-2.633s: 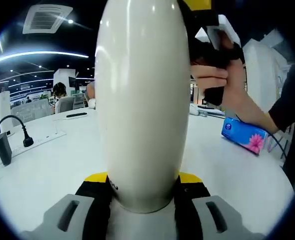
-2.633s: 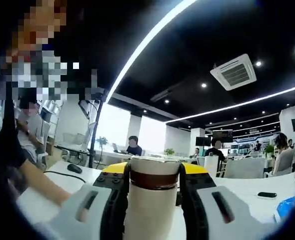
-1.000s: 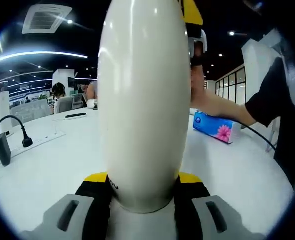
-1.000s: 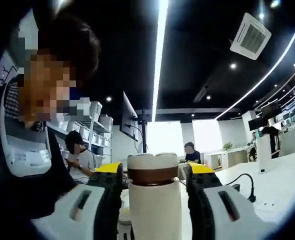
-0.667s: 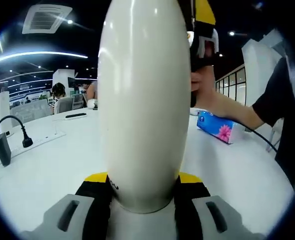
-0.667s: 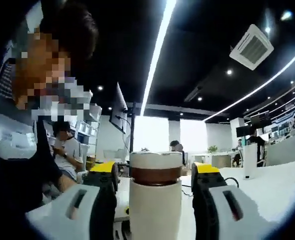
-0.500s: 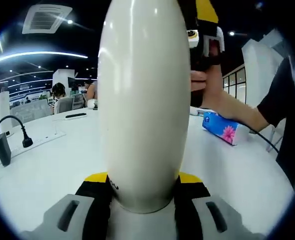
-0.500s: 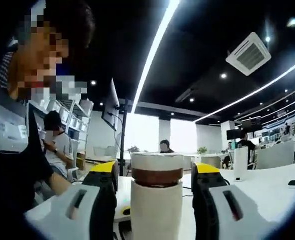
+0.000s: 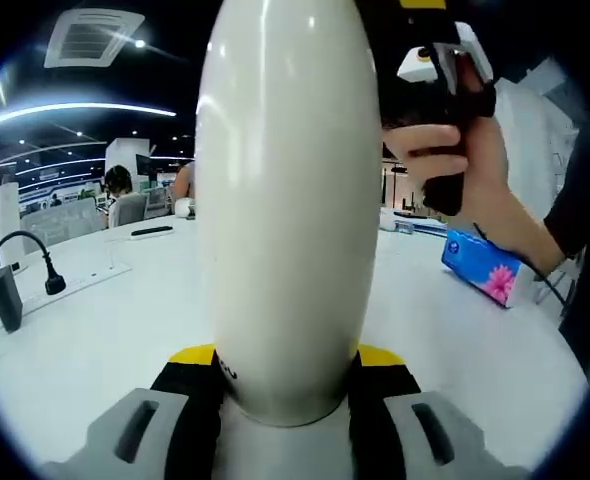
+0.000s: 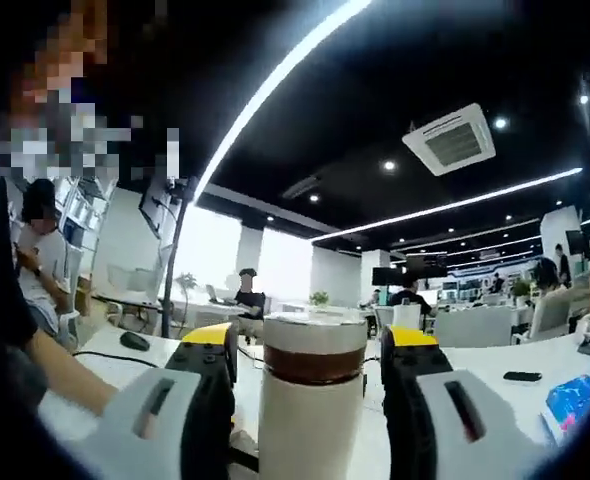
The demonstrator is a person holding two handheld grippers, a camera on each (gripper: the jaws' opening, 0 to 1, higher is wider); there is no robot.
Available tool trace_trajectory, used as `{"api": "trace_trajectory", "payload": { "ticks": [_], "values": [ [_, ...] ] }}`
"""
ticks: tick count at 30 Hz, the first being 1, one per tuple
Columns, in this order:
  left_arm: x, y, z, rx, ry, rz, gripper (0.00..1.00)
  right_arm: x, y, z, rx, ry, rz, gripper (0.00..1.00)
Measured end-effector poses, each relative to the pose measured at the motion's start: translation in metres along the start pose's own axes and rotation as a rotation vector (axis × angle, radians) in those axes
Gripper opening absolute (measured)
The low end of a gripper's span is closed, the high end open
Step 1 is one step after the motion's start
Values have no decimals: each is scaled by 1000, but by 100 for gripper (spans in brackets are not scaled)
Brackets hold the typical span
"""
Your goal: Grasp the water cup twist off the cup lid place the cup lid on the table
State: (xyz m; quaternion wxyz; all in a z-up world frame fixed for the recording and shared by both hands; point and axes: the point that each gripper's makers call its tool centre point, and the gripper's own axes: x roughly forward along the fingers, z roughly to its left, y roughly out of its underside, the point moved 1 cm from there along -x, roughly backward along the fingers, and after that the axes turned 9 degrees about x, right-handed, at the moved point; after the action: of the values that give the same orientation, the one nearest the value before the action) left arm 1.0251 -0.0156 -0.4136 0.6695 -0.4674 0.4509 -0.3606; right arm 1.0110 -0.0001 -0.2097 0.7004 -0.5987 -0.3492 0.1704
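While your right hand keeps swinging around the top of the cup, the white table (image 9: 85,330) sits where it was in the left gripper view, so the body of the cup isn't turning with the lid. The water cup (image 9: 287,200) stands tall and cream-white between the yellow-tipped jaws of your left gripper (image 9: 287,385), which stays clamped on its lower part, just as in the earlier pictures.

Your hand (image 9: 453,165) on the black handle of the other gripper has swung back out to the right of the cup's top, and the blue tissue pack (image 9: 483,266) is again uncovered on the table beyond it. In the right gripper view the room behind has rolled round: the ceiling light strip now slants from lower left to upper right, and the blue pack shows at the right edge. That reads as a twisting stroke in progress.

The cup lid (image 10: 313,334), cream with a brown band under it, sits between the jaws of your right gripper (image 10: 313,355), which is closed on it from both sides. The lid looks still seated on the cup, with no gap visible at the band. So I judge the unscrewing unfinished; lifting off and setting the lid on the table is not yet due.
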Motion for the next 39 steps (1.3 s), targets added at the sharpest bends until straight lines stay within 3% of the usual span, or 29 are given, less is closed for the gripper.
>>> {"api": "trace_trajectory", "payload": {
  "ticks": [1,4,10,13,18,28,39],
  "values": [
    [0,0,0,0,0,0,51,-1,-7,3,-19,21,-30,60],
    [-1,0,-1,0,-1,0,51,-5,-14,5,-79,106,-36,58],
    [-2,-1,-2,-1,-2,0,51,-10,-7,1,-153,291,14,56],
    [-3,-1,-3,-1,-3,0,51,-11,-5,4,-148,333,25,54],
    [-1,-1,0,-2,-3,1,51,-9,-13,11,-170,360,-3,50],
    [-1,1,6,-3,-5,1,51,-3,1,-1,-140,394,40,47],
    [-1,1,6,-3,-6,2,51,-1,2,0,-144,349,35,43]
  ]
}}
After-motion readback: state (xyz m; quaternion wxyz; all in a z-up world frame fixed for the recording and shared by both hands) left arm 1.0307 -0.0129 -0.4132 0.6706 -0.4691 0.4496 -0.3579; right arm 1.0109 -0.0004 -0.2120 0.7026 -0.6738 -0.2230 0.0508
